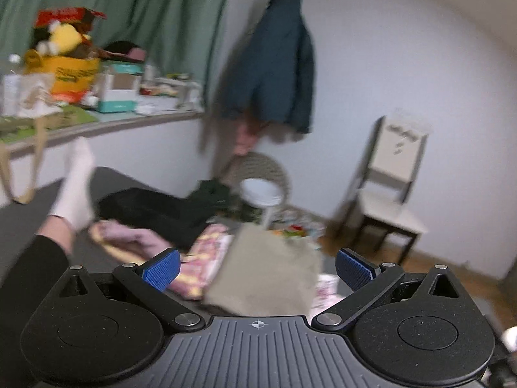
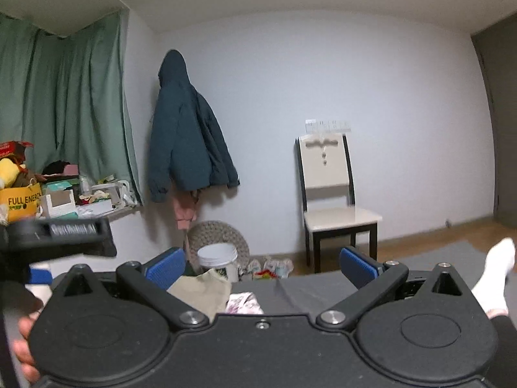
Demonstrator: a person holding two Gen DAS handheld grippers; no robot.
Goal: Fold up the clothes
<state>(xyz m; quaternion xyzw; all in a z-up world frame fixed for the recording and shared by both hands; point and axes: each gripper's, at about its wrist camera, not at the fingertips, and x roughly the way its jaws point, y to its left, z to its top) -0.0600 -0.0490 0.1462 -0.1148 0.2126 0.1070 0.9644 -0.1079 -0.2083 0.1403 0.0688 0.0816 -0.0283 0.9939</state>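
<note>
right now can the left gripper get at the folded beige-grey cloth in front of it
Probably yes. The left gripper is open, and the folded beige-grey cloth lies between its blue fingers with nothing over it. The view is blurred, so the gap to it is unclear.

Place: a room in a home, like a bedroom.
Window side: a green curtain (image 2: 64,103) hangs over a shelf (image 1: 106,126) full of boxes and a yellow soft toy (image 1: 64,37).
Wall: a dark blue coat (image 2: 187,132) hangs up.
Floor: wood, with a white chair (image 2: 329,194) and a gray mat (image 2: 307,286).
Clothes: loose pieces (image 1: 206,258) lie on the mat.
</note>
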